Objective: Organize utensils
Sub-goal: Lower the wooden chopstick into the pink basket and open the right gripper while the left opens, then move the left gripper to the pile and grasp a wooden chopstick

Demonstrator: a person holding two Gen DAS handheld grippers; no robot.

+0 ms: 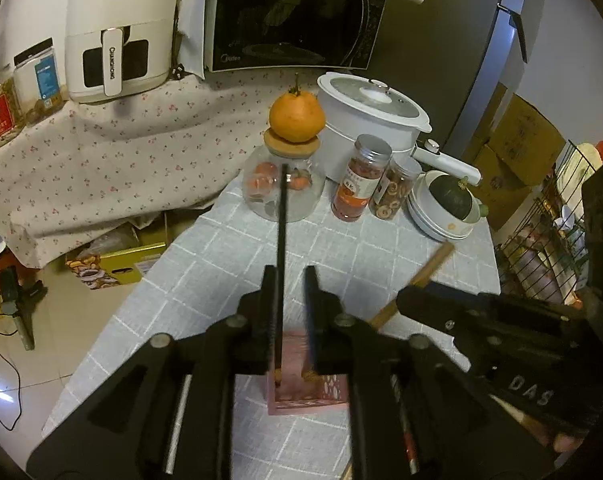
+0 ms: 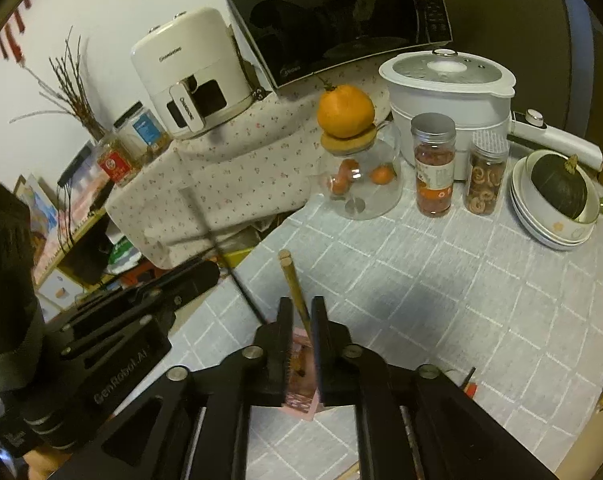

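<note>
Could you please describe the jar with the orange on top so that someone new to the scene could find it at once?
Start at the white pot at the back of the grey checked table. Left of it stand three jars in a row; the glass jar is the leftmost. Unlike its slim neighbours, it is wide and clear, with a wooden lid carrying an orange.

We are reading "CHANGHONG" on the air fryer (image 1: 119, 36), once across its white front and once running down its handle (image 1: 113, 65). The microwave (image 1: 293, 16) is showing "Midea" at its lower left corner. "DAS" is standing in raised letters on the right gripper (image 1: 411, 294) body in the left view. "GenRobot.AI" is running along the left gripper (image 2: 211, 270) body in the right view. Jar labels are staying unreadable.
</note>
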